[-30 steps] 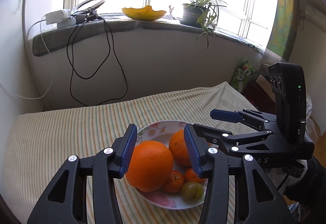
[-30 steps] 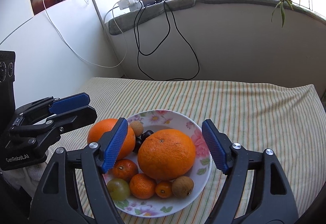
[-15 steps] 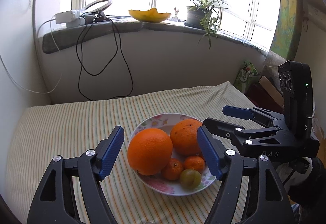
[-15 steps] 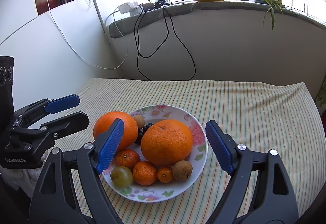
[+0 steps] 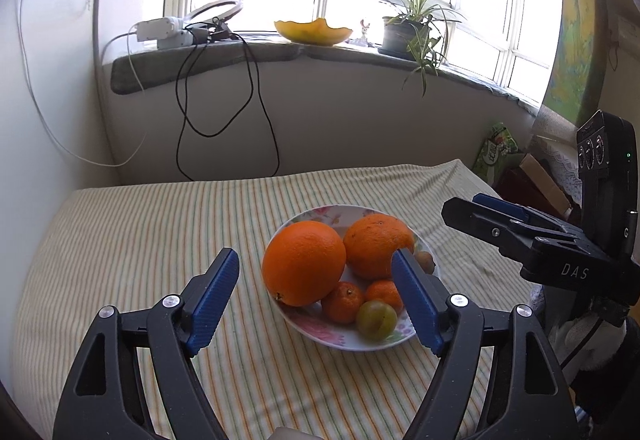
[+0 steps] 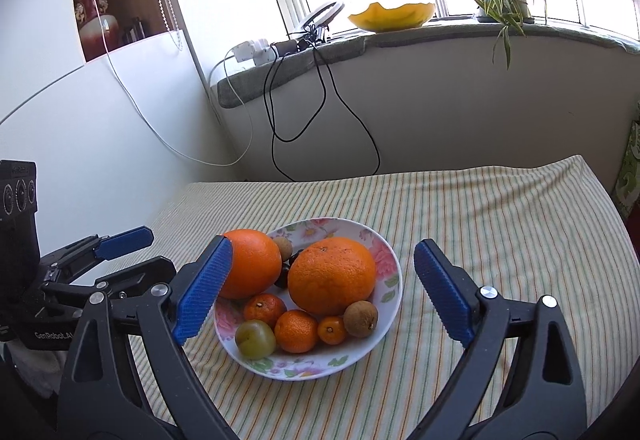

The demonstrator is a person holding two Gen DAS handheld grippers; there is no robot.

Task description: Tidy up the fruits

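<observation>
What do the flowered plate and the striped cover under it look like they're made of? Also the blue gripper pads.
Flowered plate: looks like glazed ceramic or porcelain, going by its glossy white surface with printed flowers; melamine is possible.
Striped cover: woven fabric, matte, with soft folds and rounded edges.
Blue pads: probably moulded rubber or plastic, matte, with a fine ribbed texture.

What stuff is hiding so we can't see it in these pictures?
- Dark little fruits, right wrist view: wedged behind the two big oranges, kind unclear.
- Flowered white plate, left wrist view: right rim covered by the left claw.
- Striped cloth: near edge cut off.
</observation>
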